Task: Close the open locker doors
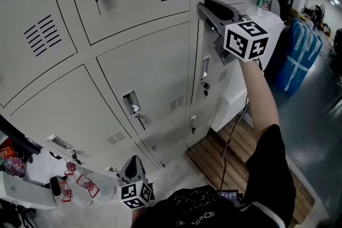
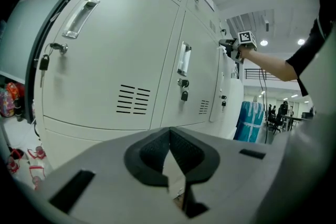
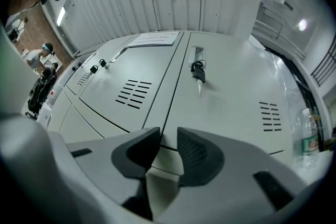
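Locker doors: the grey locker doors (image 1: 144, 67) filled most of the head view in a bank of several columns. Those facing the camera lay flush with their frames.
Right gripper: the right gripper (image 3: 168, 136) was raised on an outstretched forearm (image 1: 262, 93). It was at the top edge of a right-column door (image 1: 211, 99) that carried a padlock (image 1: 204, 85). Whether it touched the metal could not be told.
Right jaws: they stood a little apart, with nothing between them. Only a seam between two doors showed through the gap.
Left gripper: the left gripper (image 2: 169, 136) was held low, near the bottom row of the bank.
Left jaws: the pads met at their tips and gripped nothing.
Keys: a key (image 3: 198, 72) hung from the lock of the door ahead of the right gripper.
Label: a paper sheet (image 3: 155, 38) was stuck on a door further along.
Lower left: a dark edge and colourful packets (image 1: 13, 164) showed beside the bank. Whether this was an open compartment could not be told.
Surroundings: a water bottle (image 1: 263, 0) stood on top of a white unit at the end of the row. A blue wrapped bundle (image 1: 299, 50) stood beyond it, and wooden slats (image 1: 235, 152) lay on the floor below.
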Demonstrator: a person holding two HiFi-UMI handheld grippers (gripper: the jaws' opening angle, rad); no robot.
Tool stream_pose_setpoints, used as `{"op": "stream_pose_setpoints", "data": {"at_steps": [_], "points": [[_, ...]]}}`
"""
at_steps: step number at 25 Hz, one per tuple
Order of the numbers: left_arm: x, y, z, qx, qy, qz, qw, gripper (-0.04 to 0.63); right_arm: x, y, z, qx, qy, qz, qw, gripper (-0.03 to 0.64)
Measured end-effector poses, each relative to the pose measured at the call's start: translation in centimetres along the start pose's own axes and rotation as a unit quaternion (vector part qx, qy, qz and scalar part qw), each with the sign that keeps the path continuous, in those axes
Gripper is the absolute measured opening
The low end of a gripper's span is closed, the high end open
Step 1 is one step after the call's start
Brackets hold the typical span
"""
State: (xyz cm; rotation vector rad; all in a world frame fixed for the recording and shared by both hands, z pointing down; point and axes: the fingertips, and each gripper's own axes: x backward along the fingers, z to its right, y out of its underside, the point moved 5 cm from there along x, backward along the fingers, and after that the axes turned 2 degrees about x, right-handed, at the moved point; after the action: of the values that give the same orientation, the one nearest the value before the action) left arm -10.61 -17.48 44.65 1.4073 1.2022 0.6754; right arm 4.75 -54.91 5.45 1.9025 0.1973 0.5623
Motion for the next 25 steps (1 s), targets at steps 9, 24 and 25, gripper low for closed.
{"op": "stream_pose_setpoints", "data": {"at_steps": [9,24,25], "points": [[-0.2,-0.5,0.8,-0.004,0.023,0.002,0.9997,0.008,0.4,-0.2,-0.3,0.007,0.026,0.007,1.000,0.112],[0.7,0.4,3.9,-0.021,0.114,-0.007,0.9932,0.008,10.8,2.6,-6.0,0.022,0.083,0.028,0.996,0.135],[0.7,0.3,4.0,-0.029,0.126,-0.006,0.9916,0.008,11.7,2.8,-6.7,0.019,0.088,0.029,0.995,0.135]]}}
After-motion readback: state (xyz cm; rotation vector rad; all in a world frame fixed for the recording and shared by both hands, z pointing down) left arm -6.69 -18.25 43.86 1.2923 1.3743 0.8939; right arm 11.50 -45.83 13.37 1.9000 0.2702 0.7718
